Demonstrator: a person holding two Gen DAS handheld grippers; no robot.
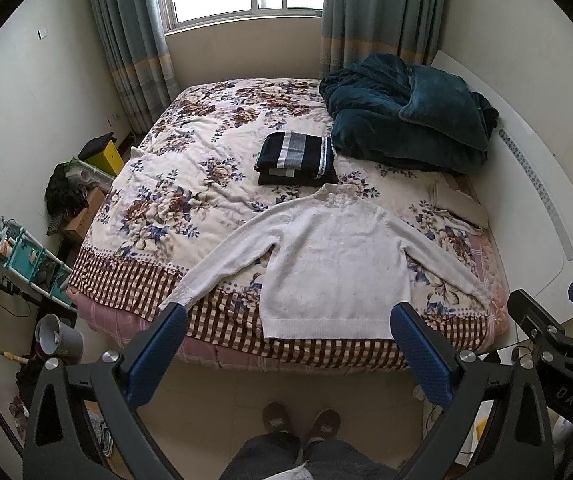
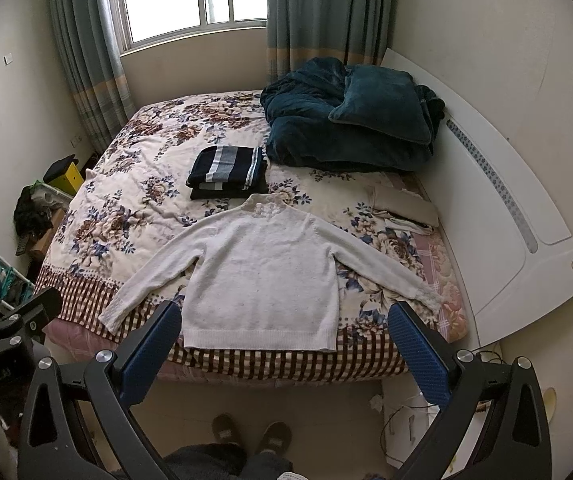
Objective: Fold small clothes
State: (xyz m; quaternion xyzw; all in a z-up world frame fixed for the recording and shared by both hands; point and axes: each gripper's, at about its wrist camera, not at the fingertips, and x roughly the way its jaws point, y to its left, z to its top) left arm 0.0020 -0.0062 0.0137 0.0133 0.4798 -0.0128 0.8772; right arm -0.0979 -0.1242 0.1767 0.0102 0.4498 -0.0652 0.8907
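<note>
- Left wrist view: the left gripper (image 1: 288,334) hangs above the floor at the foot of the bed (image 1: 134,292), jaws spread wide and holding nothing. A white sweater (image 1: 334,264) lies flat and face up near the bed's front edge, both sleeves stretched outward. Behind it sits a folded dark striped garment (image 1: 296,156) (apparently finished work).
- Right wrist view: the right gripper (image 2: 282,336) is likewise wide open and empty, short of the sweater's hem. A cream garment (image 2: 404,208) lies loosely bunched by the headboard, beside a teal blanket (image 2: 350,120).
- Progress, by appearance: one piece folded; the sweater is unfolded, and the cream piece probably waits.
</note>
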